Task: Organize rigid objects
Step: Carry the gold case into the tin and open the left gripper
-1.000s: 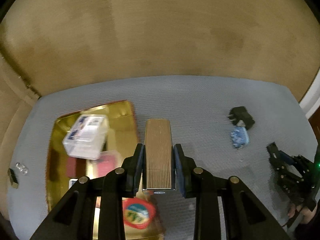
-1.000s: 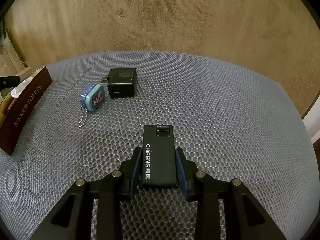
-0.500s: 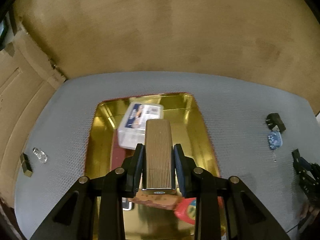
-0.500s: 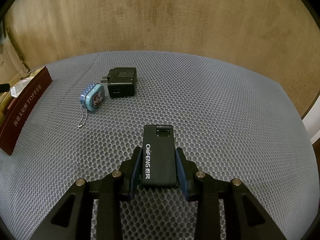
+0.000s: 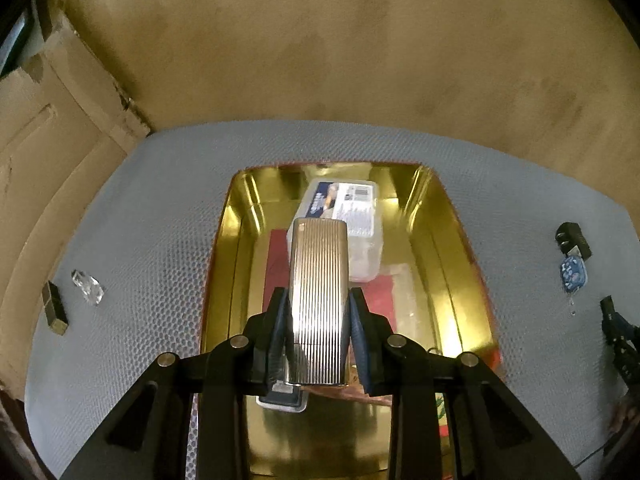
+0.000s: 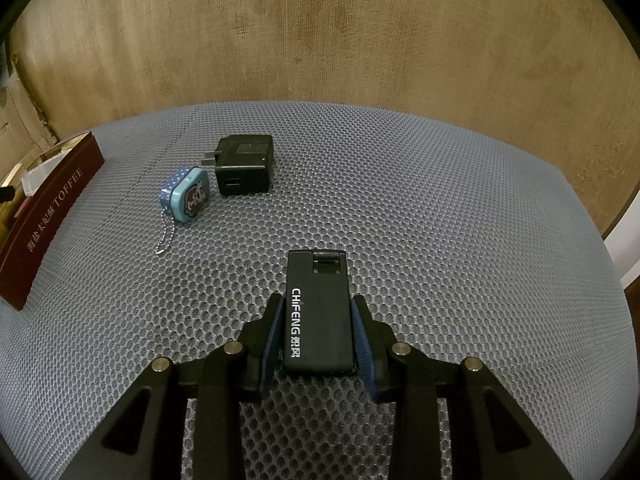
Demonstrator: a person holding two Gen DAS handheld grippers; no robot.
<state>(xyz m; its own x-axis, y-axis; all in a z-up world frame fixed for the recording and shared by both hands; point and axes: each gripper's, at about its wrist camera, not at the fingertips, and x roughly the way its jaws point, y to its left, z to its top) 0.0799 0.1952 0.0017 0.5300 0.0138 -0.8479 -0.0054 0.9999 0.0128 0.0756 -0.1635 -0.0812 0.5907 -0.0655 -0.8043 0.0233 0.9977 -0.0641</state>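
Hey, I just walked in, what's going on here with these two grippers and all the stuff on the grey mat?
A person is tidying small items into a gold-lined tin tray. The left gripper is clamped on a ribbed gold metal case above the tray, where a clear plastic box already lies. The right gripper grips a black CHIFENG lighter over the mat. A black plug adapter and blue keychain tin remain outside.
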